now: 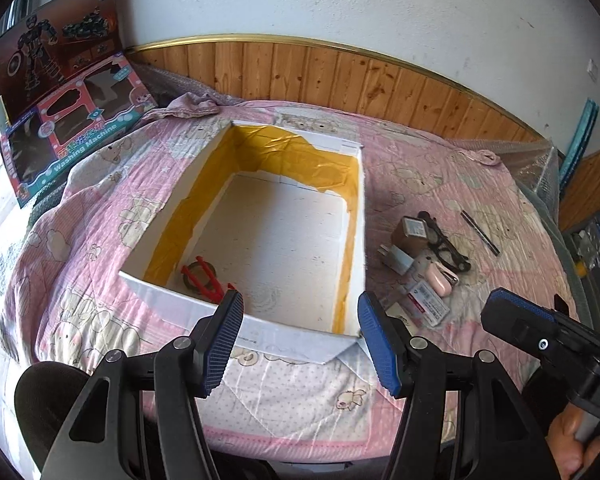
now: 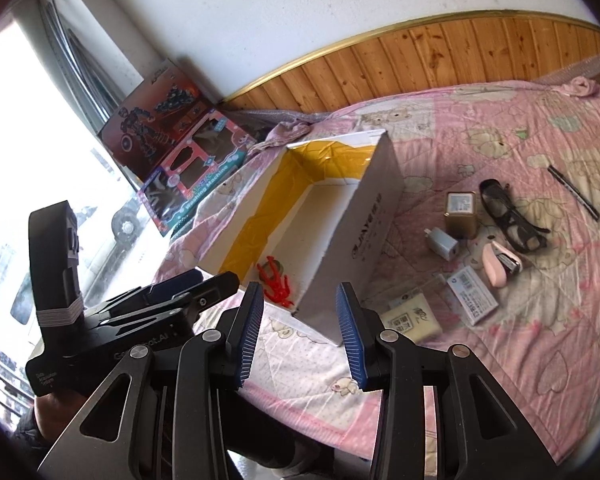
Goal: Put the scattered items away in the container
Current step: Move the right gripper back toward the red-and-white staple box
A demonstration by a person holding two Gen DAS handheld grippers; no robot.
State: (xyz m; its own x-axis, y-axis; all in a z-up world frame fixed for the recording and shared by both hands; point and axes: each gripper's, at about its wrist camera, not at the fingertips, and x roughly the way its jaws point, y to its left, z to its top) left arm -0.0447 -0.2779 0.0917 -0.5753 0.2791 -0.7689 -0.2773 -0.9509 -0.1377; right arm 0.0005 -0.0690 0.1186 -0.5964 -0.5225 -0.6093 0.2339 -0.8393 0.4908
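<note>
Box sits on the bed, white walls, yellow lining inside. One red plastic toy already lies in its near-left corner, on top of what looks like a tape roll; rest of the floor bare.

Remaining items clustered on the quilt just right of the box, near one another, some touching: brown tin, black glasses, grey plug adapter, pink stapler, white labelled packet, tissue pack. A dark pen lies apart, further out.

Risks, as I judge them: the cluster is tight, so closing on one piece could drag a neighbour or snag the glasses' arms. Flat packets on soft quilt may pinch fabric with them. The box's tall right wall stands between cluster and interior; a low carry would clip it or shove the box.

Left gripper: jaws spread wide, nothing between them, hovering over the box's near wall, touching nothing. Right gripper: jaws also apart and empty, aimed at the box's near-right corner, short of the tissue pack.
</note>
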